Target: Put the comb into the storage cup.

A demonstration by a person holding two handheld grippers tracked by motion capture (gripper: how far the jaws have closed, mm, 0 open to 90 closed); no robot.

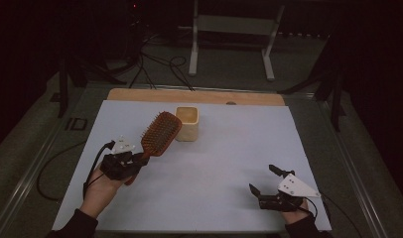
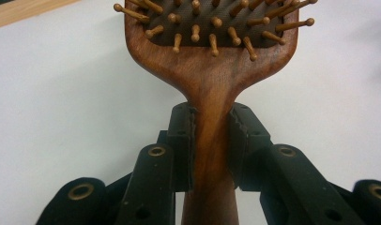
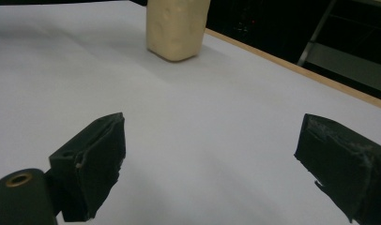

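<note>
1. Left gripper had its black jaws clamped on the neck of the brown wooden paddle hairbrush, just under the head; in the left gripper view the pads pressed both flanks of the handle, so I judged the hold sound.
2. Right gripper rested at about four o'clock on the white table sheet, jaws spread wide with nothing between them. I would have left it parked there, well apart from the work.
3. Seen from above, the brush head stood at roughly ten o'clock from the sheet's middle, tilted up towards one o'clock, bristles facing the camera, its far edge just beside the pale cream square-sided cup at twelve o'clock.
4. As I read it, the step in hand was carrying the brush to that cup. To do it well, I would have lifted until the brush cleared the rim, since a low sweep could have knocked the light cup over.
5. I could not tell from these frames which end was meant to go in. Going in head first, the broad paddle looked a tight fit for the opening, so I would have centred it over the mouth before lowering.
6. I would have kept the squeeze steady on the smooth, tapering handle, as it could slip or twist.
7. I would have released only once the brush was resting inside.
</note>
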